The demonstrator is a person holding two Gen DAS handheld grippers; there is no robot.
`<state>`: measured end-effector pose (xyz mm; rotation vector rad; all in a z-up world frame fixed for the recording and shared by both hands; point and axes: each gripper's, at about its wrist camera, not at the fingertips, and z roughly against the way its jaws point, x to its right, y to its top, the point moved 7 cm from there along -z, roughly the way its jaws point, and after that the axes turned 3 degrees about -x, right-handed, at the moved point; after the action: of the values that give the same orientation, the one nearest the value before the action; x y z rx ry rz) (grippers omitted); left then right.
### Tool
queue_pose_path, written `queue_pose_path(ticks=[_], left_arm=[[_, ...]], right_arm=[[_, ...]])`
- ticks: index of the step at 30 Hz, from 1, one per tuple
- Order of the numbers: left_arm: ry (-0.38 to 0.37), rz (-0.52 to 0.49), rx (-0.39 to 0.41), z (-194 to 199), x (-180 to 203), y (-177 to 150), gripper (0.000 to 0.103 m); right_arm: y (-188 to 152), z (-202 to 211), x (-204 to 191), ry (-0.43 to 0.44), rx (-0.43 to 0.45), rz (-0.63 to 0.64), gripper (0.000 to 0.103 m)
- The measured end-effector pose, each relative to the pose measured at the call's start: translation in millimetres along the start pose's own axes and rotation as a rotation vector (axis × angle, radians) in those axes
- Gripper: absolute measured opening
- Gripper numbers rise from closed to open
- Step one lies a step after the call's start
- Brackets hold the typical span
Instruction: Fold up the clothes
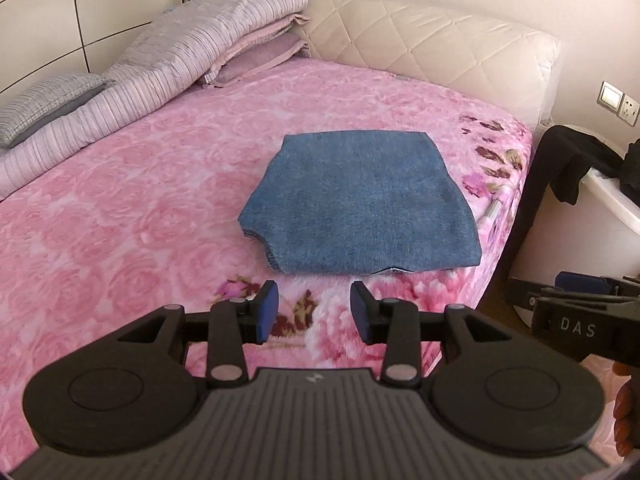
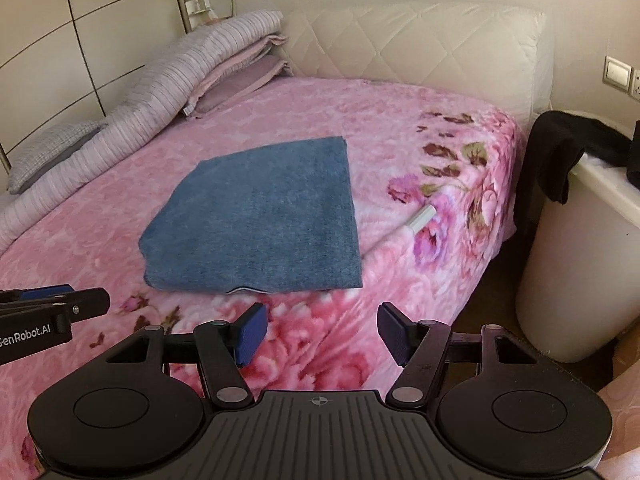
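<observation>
A blue fuzzy garment [image 1: 356, 204] [image 2: 260, 220] lies folded into a neat rectangle on the pink rose-patterned bed cover [image 1: 140, 208] [image 2: 400, 128]. My left gripper [image 1: 314, 312] hovers just in front of the garment's near edge, open, with nothing between its blue pads. My right gripper [image 2: 320, 336] is also open and empty, a little nearer than the garment's front right corner. The right gripper's body [image 1: 576, 320] shows at the right of the left wrist view, and the left gripper's side [image 2: 44, 316] at the left of the right wrist view.
A white stick-like object [image 2: 416, 220] lies on the cover to the right of the garment. Striped purple bedding and pillows [image 1: 168, 64] are piled along the bed's far left. A padded headboard [image 1: 440, 44] stands behind. A dark garment [image 2: 560, 152] hangs over a white tub beside the bed.
</observation>
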<state>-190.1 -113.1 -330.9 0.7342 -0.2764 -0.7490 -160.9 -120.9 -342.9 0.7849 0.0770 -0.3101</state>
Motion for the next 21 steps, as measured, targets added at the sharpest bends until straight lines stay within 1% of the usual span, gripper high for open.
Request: queue_pose_path(ticks=[2, 10, 21], left_arm=[[0.005, 0.003, 0.007, 7.3, -2.2, -3.6, 0.039], [0.014, 0.007, 0.034, 34.8, -6.8, -15.3, 0.040], [0.005, 0.011, 0.072, 59.6, -6.5, -24.1, 0.042]], right_arm=[[-2.5, 6.5, -3.5, -0.002, 0.006, 0.007, 0.065], [-9.1, 29.6, -14.2, -0.011, 0.033, 0.033, 0.065], [-16.8, 57.4, -26.5, -0.024, 0.071, 0.080, 0.065]])
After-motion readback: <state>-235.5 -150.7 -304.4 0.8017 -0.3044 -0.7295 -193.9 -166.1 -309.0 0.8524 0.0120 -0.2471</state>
